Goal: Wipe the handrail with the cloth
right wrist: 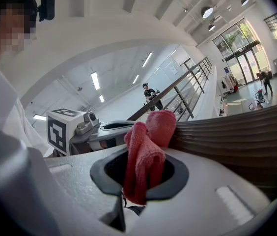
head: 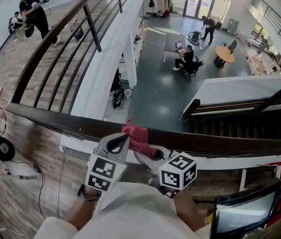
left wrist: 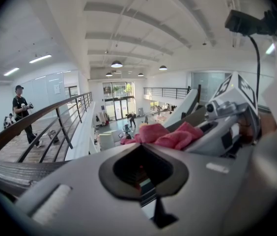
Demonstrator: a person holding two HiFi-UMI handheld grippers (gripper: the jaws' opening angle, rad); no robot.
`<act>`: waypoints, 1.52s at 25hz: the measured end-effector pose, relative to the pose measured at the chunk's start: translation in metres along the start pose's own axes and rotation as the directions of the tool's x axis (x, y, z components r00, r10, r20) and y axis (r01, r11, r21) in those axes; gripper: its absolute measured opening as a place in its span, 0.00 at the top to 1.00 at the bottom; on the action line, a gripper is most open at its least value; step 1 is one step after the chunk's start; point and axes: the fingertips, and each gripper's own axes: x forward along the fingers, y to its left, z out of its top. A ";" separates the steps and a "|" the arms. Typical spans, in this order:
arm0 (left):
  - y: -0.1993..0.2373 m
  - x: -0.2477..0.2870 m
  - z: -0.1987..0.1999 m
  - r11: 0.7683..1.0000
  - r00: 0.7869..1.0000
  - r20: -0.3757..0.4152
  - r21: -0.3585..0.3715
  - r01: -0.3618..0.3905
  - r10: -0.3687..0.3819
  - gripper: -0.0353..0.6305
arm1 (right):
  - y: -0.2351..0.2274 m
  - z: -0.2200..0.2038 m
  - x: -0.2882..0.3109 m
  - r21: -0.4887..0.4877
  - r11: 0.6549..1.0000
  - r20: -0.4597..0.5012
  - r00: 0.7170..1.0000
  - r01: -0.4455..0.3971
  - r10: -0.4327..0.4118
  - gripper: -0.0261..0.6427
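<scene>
A dark wooden handrail [head: 230, 144] crosses the head view from left to right. A pink-red cloth [head: 136, 136] lies bunched on top of it. My right gripper [head: 144, 154] is shut on the cloth, which bulges out of its jaws [right wrist: 146, 156] against the ribbed side of the handrail [right wrist: 236, 136]. My left gripper [head: 120, 143] sits just left of the cloth at the rail, jaws together with nothing between them. From the left gripper view, the cloth [left wrist: 170, 135] shows beyond the left gripper [left wrist: 143, 167], held in the right gripper [left wrist: 217, 132].
A second railing [head: 66, 29] with metal bars runs away at the upper left along a wooden walkway, where a person [head: 33, 11] stands. Beyond the handrail is a drop to a lower floor [head: 155, 73] with tables and people. A monitor [head: 242, 213] stands at the lower right.
</scene>
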 end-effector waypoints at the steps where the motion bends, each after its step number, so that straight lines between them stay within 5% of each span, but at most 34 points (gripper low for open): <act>1: 0.000 0.000 -0.001 1.000 1.000 0.002 -0.002 -0.007 0.007 0.94 | 0.000 -0.001 0.000 -0.006 1.000 0.000 1.000 0.003 -0.003 0.87; 16: -0.011 0.005 0.003 0.994 0.995 0.015 -0.052 -0.098 0.099 0.94 | -0.006 0.000 -0.014 -0.069 0.997 -0.030 0.999 0.014 -0.016 0.87; 38: -0.022 0.015 0.005 0.999 0.999 0.026 -0.020 0.037 -0.036 0.94 | -0.014 -0.002 -0.018 0.004 0.998 -0.045 0.997 0.061 -0.061 0.87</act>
